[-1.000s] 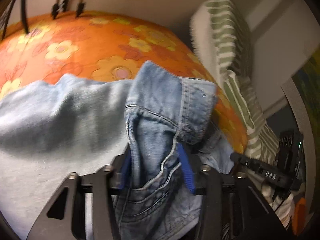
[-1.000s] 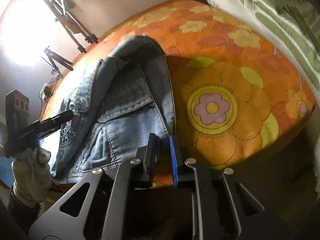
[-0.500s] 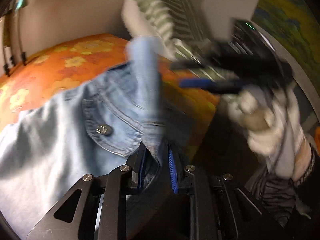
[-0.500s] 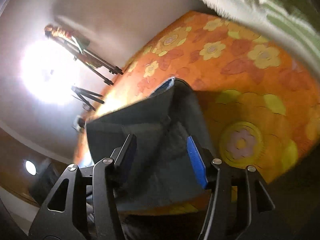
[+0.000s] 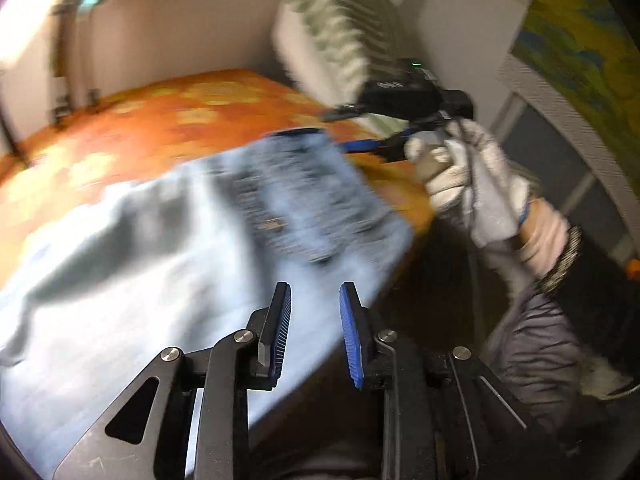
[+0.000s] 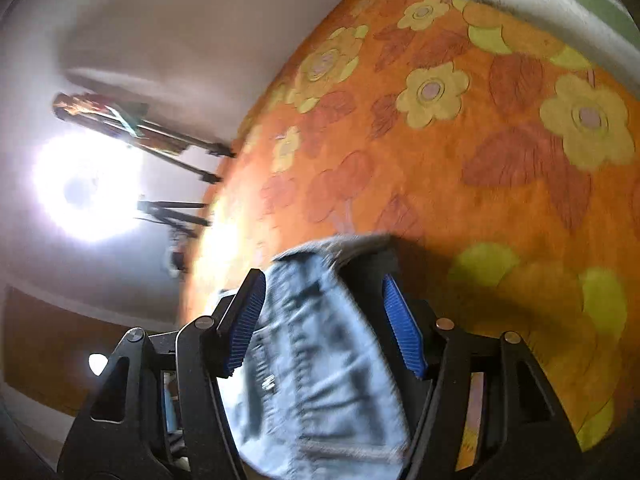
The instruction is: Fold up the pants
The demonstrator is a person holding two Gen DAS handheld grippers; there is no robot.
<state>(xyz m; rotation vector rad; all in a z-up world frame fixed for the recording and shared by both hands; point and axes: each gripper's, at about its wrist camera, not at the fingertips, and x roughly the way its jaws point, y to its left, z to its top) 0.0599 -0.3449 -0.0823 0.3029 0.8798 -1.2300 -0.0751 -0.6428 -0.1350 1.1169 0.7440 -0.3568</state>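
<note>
Pants [image 5: 200,248] lie on the bedspread [image 6: 460,160], near its edge. A pillow [image 5: 340,40] stands behind, apparently against the wall.

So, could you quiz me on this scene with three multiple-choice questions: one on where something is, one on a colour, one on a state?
1. Where do the jeans lie?
A. On the flowered bedspread
B. On a chair
C. On the floor

2. What colour are the pads of the right hand-held gripper?
A. Red
B. Blue
C. White

3. How do the pads of the left hand-held gripper stand?
A. Clamped on a pillow
B. Pinching denim
C. Apart, nothing pressed between them

Answers:
1 A: the denim spreads over the orange flowered cover.
2 B: both ribbed pads show blue.
3 C: a clear gap shows between the pads, which are opening, and the jeans lie beyond them.
</note>
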